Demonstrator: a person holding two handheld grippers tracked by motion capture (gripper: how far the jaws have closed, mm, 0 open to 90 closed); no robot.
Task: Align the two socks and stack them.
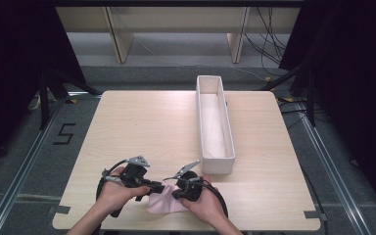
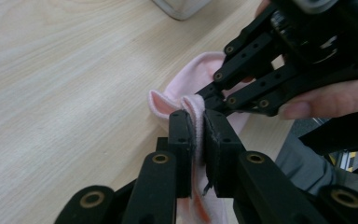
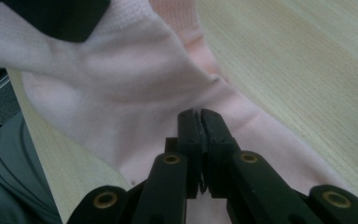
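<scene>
Now, wide bare tabletop (image 1: 142, 122) lies open beyond both hands, while the near edge sits just behind them. Left gripper (image 2: 196, 122) is clamped on a fold of the pink cloth (image 1: 164, 201), which lies near that edge, stretched roughly left-right. Right gripper (image 3: 201, 114) has jaws together over the cloth. White tray (image 1: 229, 142) runs lengthwise away, just beyond.

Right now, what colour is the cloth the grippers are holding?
Pale pink cloth; the left gripper view shows it best.
</scene>
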